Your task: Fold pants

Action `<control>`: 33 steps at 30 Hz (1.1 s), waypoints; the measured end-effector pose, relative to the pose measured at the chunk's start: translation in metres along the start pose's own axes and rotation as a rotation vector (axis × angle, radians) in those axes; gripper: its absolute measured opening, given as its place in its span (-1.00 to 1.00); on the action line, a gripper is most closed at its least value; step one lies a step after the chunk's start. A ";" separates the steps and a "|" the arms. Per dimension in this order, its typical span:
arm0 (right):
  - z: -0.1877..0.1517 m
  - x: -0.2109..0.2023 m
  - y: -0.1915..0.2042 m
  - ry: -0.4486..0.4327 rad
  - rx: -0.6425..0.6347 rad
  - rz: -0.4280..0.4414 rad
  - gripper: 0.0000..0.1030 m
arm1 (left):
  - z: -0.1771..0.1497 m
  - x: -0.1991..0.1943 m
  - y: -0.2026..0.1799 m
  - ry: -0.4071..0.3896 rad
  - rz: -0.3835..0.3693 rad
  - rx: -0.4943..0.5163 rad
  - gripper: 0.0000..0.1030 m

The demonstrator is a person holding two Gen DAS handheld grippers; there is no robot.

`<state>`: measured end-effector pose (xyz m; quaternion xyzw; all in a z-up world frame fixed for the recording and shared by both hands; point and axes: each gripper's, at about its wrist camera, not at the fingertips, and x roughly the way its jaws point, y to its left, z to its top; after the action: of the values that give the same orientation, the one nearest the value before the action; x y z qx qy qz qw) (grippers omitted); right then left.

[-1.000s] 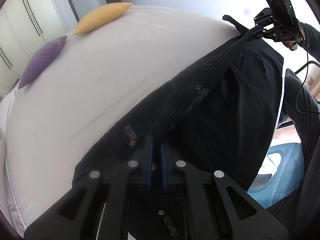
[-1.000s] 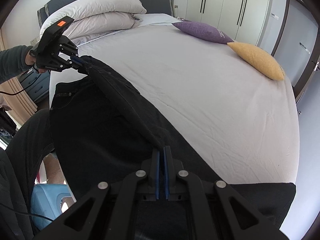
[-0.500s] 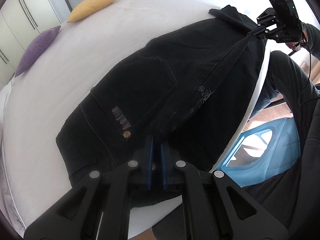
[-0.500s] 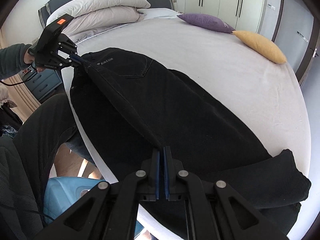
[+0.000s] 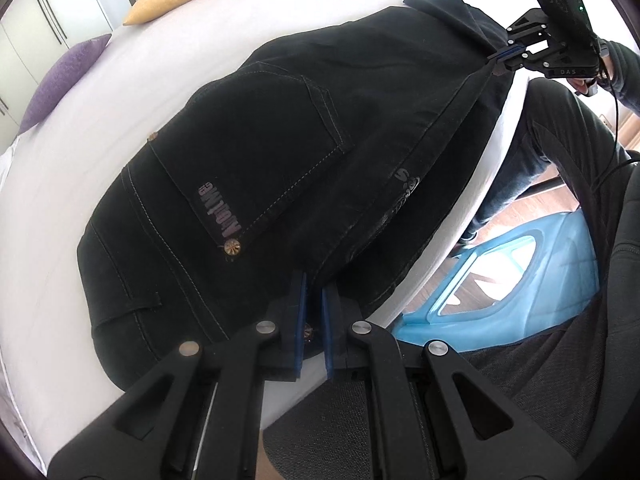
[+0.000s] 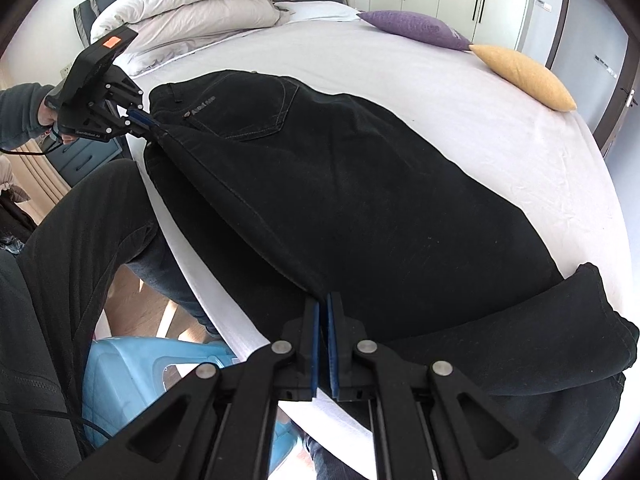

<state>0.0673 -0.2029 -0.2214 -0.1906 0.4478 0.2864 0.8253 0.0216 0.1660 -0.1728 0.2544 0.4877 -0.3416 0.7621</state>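
Black pants (image 5: pixel 304 152) lie folded lengthwise on the white bed (image 5: pixel 120 92), back pocket up. My left gripper (image 5: pixel 314 284) is shut on the near edge at the waist end. My right gripper (image 6: pixel 323 304) is shut on the same edge further down the leg. The edge is stretched taut between them, along the near side of the bed. In the right wrist view the pants (image 6: pixel 360 184) cover the bed (image 6: pixel 400 64), with the leg ends bunched at the lower right. Each gripper shows in the other's view: the right one (image 5: pixel 500 56) and the left one (image 6: pixel 150 124).
A purple cushion (image 6: pixel 416 28) and a yellow cushion (image 6: pixel 524 76) lie at the far side of the bed, white pillows (image 6: pixel 192 4) at the head. A blue plastic stool (image 5: pixel 508 280) stands on the wooden floor beside the bed. The person's legs (image 6: pixel 80 216) are close by.
Both grippers have pulled the held edge back across the bed towards the near side. The top layer has come over and spread flat, with the back pocket now showing.
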 end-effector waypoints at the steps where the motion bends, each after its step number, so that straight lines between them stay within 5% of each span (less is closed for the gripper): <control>1: -0.001 0.000 0.001 0.001 0.001 0.000 -0.90 | 0.002 0.001 0.002 -0.002 -0.005 -0.004 -0.89; 33: -0.005 0.008 0.006 0.054 -0.063 -0.003 -0.89 | -0.008 0.007 0.008 0.005 -0.054 0.015 -0.89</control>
<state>0.0637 -0.1982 -0.2315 -0.2250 0.4604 0.2940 0.8068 0.0256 0.1751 -0.1820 0.2478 0.4935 -0.3653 0.7494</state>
